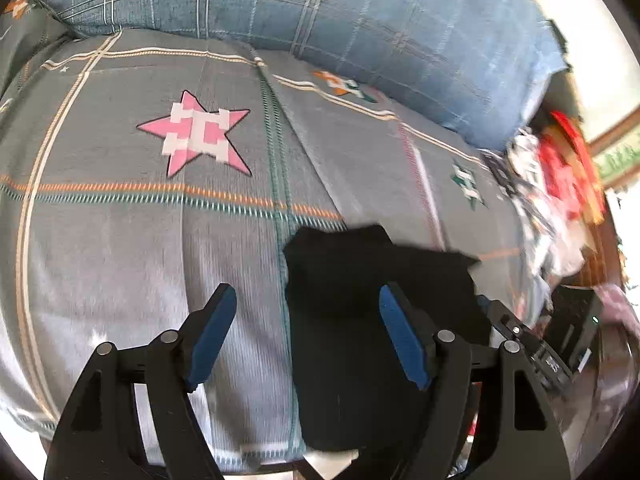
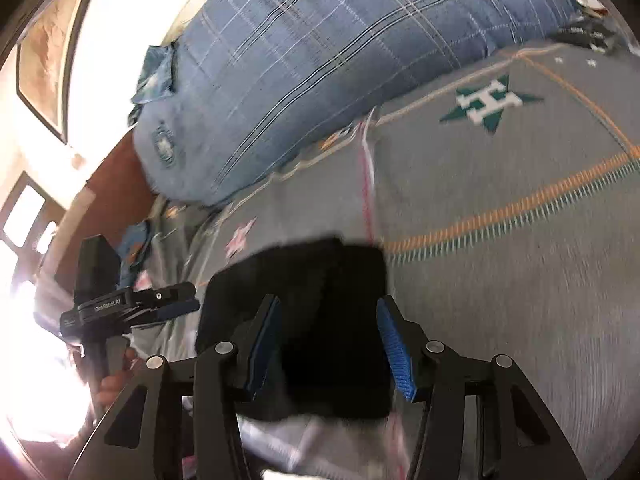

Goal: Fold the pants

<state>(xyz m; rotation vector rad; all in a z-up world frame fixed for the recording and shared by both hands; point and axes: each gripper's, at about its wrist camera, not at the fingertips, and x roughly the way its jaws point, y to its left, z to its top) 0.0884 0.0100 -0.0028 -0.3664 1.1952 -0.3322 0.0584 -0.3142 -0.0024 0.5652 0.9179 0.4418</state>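
The black pants (image 1: 352,320) lie folded into a compact rectangle on the grey patterned bed cover (image 1: 120,240), near its front edge. My left gripper (image 1: 308,300) is open and empty, held above the pants' left edge. In the right wrist view the pants (image 2: 320,300) lie under my right gripper (image 2: 328,312), which is open and empty, with its fingers on either side of the bundle. The left gripper also shows there at the left (image 2: 176,304), beside the pants. The right gripper's body shows in the left wrist view at the right.
A large blue plaid pillow (image 1: 360,20) lies along the far side of the bed. A heap of mixed clothes (image 1: 552,184), red and white among them, sits at the bed's right end. A framed picture (image 2: 44,56) hangs on the wall.
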